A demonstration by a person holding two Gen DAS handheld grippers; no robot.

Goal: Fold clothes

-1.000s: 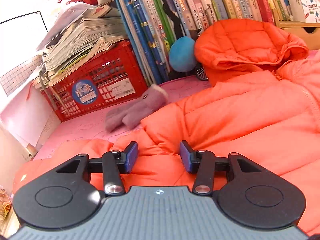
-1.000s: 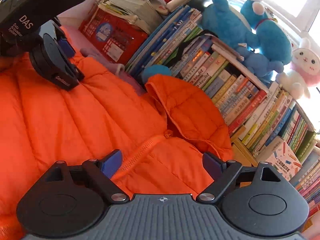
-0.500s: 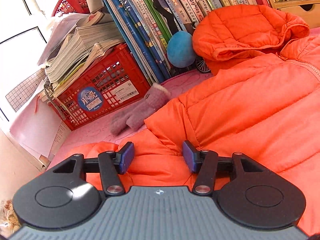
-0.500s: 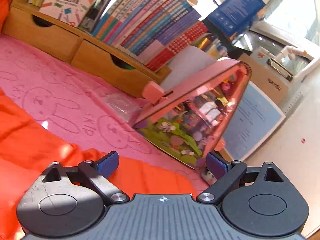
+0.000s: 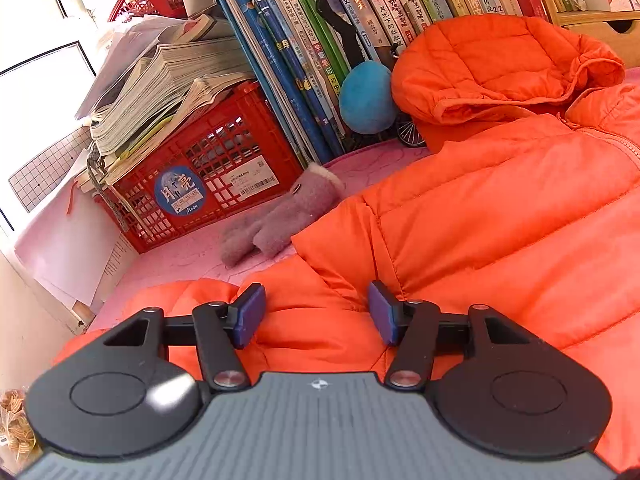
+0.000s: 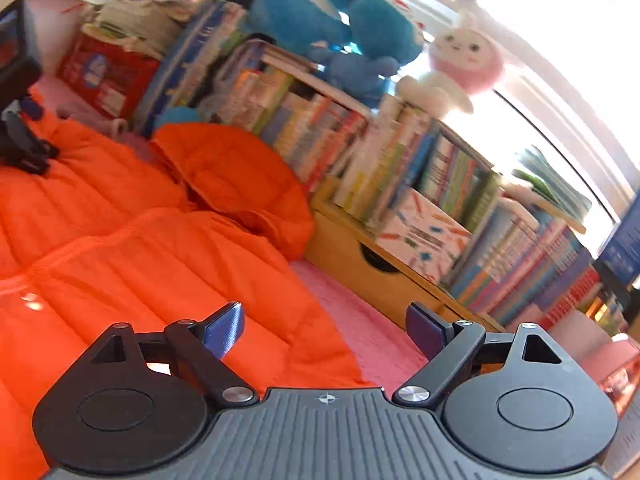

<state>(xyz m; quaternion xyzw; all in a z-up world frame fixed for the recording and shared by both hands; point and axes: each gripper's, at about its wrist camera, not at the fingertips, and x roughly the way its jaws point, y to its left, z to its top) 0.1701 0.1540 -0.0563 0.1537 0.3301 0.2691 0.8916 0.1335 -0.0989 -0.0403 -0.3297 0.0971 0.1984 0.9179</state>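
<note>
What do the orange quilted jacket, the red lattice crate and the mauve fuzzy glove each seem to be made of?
Orange quilted jacket: likely thin nylon or polyester shell with padding, judging by its slight sheen and puffy stitched channels.
Red lattice crate: moulded plastic, going by its even grid and glossy colour.
Mauve fuzzy glove: probably knitted wool or fleece, given its matt, fluffy nap.

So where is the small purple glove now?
In the left wrist view, the purple glove lies on the pink cloth, left of centre, between the red crate and the orange jacket, touching the jacket's edge.
</note>
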